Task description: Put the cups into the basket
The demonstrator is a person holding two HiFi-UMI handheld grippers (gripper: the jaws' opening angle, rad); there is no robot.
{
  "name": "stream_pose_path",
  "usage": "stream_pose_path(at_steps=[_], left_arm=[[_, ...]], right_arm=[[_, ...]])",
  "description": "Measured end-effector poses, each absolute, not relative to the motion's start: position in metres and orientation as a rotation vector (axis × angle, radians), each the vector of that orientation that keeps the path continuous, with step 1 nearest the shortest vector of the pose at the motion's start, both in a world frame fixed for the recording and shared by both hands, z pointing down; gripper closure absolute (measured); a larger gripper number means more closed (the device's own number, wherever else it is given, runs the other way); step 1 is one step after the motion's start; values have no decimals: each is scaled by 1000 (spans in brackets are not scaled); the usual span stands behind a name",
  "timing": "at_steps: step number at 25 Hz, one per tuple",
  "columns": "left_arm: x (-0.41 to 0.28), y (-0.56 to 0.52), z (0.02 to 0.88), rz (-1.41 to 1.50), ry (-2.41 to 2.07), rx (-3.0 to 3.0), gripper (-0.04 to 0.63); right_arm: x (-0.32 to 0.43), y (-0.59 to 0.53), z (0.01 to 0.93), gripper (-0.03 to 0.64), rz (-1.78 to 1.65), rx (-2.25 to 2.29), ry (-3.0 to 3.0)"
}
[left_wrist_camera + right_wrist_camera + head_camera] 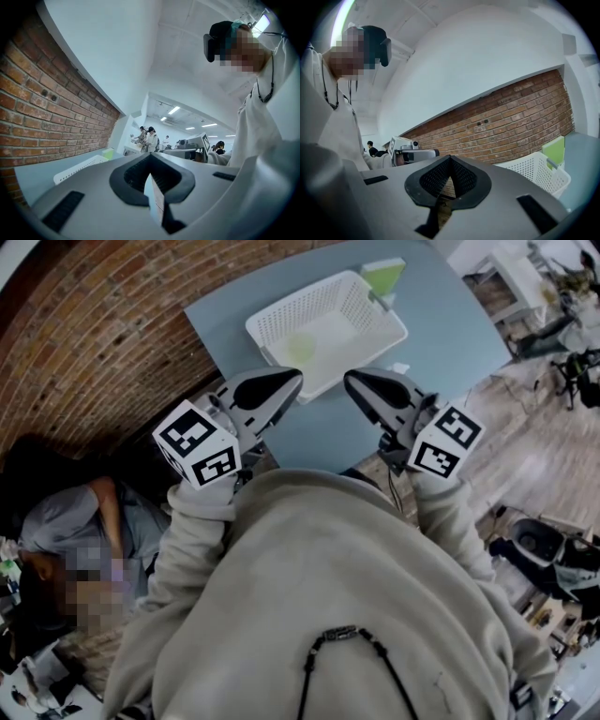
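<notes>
blue table (441, 343), white basket (386, 320), green cup (382, 276) at its far corner. left gripper (286, 381) and right gripper (358, 381) both closed, empty: open one before reaching.

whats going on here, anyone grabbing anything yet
A person holds the left gripper and right gripper near the chest, both shut and empty, pointing toward the table. A pale green cup lies inside the white basket; a second green cup is at its far corner, in or beside it I cannot tell.
</notes>
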State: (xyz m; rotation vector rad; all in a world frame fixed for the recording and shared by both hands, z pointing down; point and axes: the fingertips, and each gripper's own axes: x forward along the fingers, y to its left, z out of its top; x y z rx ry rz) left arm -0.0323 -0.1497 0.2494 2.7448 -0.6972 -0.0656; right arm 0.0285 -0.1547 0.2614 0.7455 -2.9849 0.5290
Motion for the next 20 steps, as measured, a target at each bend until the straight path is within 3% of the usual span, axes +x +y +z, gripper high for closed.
stream_pose_path(at_steps=[20], left_arm=[[-40, -162, 262, -79, -663, 2724, 597]], right_arm=[[12, -167, 274, 606, 552, 730, -2960]])
